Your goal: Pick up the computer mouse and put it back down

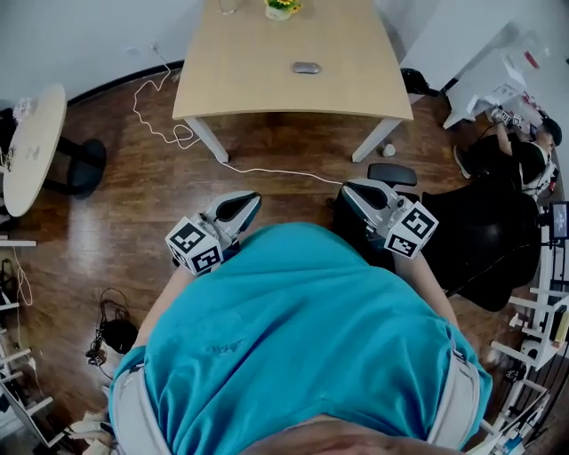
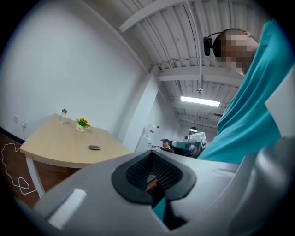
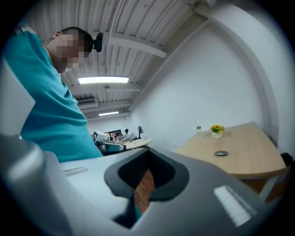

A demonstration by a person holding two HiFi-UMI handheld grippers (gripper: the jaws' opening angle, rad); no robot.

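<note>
A: Fingers (image 1: 233,211)?
B: Clenched, empty, on left gripper (image 1: 247,201) and right gripper (image 1: 348,187). Mouse (image 1: 306,67) mid-desk (image 1: 240,80), well apart from me. Light, rigid, slick; I'd pinch its 2 sides.

A: Desks, qty?
B: 2: rectangular desk (image 1: 258,89), round desk (image 1: 31,147).
A: On the rect. one?
B: 1 computer mouse (image 1: 306,67), 1 flower pot (image 1: 283,7), 1 clear jar (image 2: 63,116) (far edge, tiny).
A: Grippers?
B: 2: left gripper (image 1: 238,206) & right gripper (image 1: 360,191). Also 1 white cable (image 1: 178,133), 1 other person (image 1: 520,160).
</note>
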